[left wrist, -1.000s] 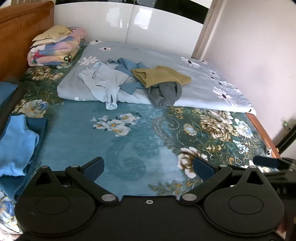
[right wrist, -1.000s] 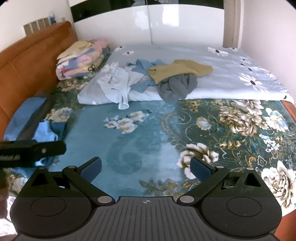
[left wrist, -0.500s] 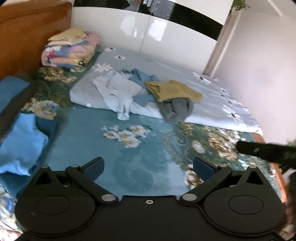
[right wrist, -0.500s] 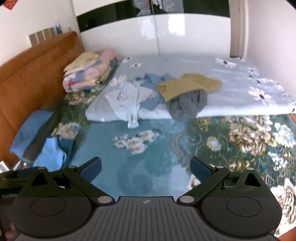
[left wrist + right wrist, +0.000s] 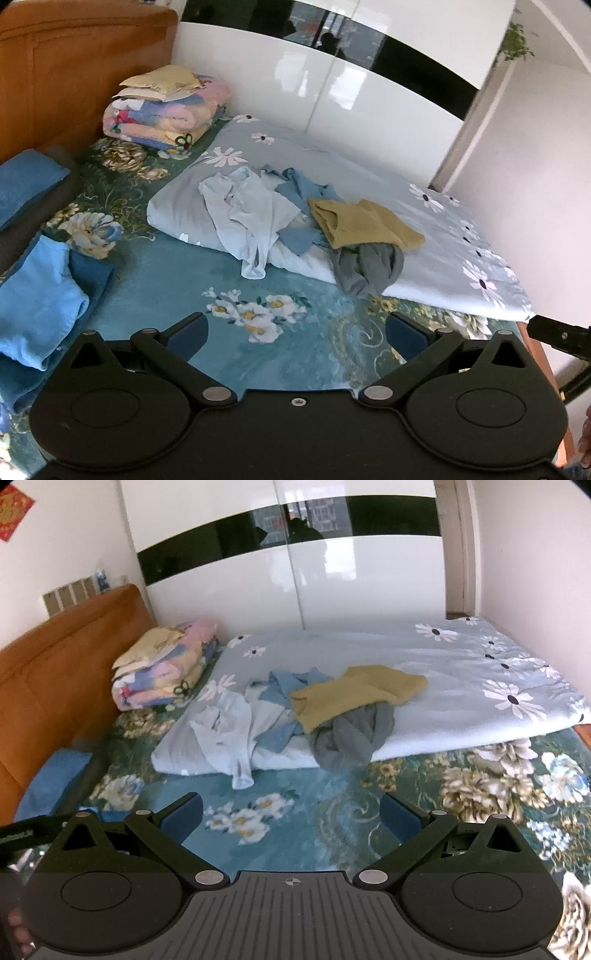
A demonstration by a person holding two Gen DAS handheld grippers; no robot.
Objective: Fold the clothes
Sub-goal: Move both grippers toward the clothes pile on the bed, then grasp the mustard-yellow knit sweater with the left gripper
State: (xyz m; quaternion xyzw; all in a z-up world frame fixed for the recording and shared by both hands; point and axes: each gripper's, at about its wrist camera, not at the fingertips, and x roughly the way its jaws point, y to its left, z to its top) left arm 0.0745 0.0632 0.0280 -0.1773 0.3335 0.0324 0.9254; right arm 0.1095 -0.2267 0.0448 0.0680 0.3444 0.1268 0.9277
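Both empty — left gripper (image 5: 295,338) and right gripper (image 5: 291,814) spread wide above the teal floral bedspread (image 5: 317,786), well short of the crumpled clothes pile (image 5: 306,709).

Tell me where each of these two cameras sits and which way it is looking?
Left wrist view: sits on the left tongs, facing across the bed at the clothes pile; its own open fingers show, plus a bit of the other tongs at the right edge.
Right wrist view: sits on the right tongs, facing the same pile; open fingers show, plus the left tongs at the left edge.
Shared: the mustard garment, folded blankets, and headboard.
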